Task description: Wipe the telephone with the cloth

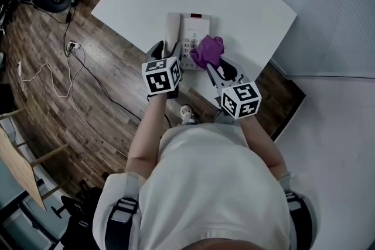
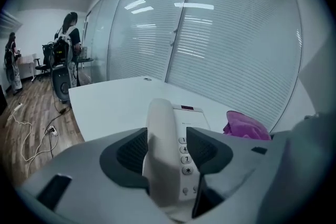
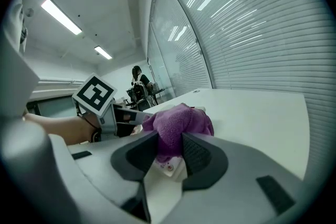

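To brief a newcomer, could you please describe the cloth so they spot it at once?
On the white table, find the telephone near the person. The cloth is bunched at its right side in the right claw, the only purple thing.

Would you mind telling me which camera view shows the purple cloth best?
The right gripper view: the cloth fills the centre, pinched in the right gripper. The head view shows it small, from above, lying on the telephone. The left gripper view shows just its upper part, off to the right.
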`<state>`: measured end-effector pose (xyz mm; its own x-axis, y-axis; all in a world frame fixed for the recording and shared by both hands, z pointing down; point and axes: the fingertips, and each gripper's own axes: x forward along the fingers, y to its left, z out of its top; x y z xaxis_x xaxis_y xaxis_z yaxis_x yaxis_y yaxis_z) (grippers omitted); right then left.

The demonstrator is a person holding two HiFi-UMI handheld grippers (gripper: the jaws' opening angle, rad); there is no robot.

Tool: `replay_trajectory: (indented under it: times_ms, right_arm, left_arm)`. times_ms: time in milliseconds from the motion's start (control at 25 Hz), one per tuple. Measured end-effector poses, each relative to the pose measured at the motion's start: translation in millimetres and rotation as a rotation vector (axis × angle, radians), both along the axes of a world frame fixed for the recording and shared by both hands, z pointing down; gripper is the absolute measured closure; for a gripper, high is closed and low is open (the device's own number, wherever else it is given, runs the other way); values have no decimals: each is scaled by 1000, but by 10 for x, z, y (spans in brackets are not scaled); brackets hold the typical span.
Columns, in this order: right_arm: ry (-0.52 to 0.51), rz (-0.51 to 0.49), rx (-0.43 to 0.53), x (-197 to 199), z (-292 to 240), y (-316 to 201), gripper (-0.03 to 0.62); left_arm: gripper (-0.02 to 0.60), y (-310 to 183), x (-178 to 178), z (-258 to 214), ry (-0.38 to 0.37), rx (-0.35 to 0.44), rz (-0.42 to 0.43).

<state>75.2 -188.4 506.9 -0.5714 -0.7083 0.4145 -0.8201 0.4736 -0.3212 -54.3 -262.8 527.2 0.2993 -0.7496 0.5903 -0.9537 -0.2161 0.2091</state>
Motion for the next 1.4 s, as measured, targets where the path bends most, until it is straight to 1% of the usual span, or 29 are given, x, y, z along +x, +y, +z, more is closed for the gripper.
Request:
replay_trajectory:
  times_ms: [120,360,520,720,920,1200,1400]
  right_arm:
    - [7,-12,-1,-32,11,-35,453]
    - [15,-27,-3,-66,7,-69,453]
    - [14,-30,-7,-73,13,-75,453]
    - [26,-40,-9,-83,35,-62,451]
    - [19,-32,-6,-83,27,-92,451]
    - [16,-14,7,-91,-44,-55,453]
    - [22,-6,27,-90,-106,-26,453]
  left_arm:
    - [347,-125,-12,59,-34,-10,-9]
    - [347,-261,-22,204,-90,-49,-16]
    - [348,-297,-11,260,-98,-62,-24]
    - [354,-288,-1,261,-125,-52,-27]
    - [356,-292,-16,262,-99,-53,-24]
    - [356,-167,-35,148,-7,-32,-14]
    - [356,-18,-13,94,37,-20,7]
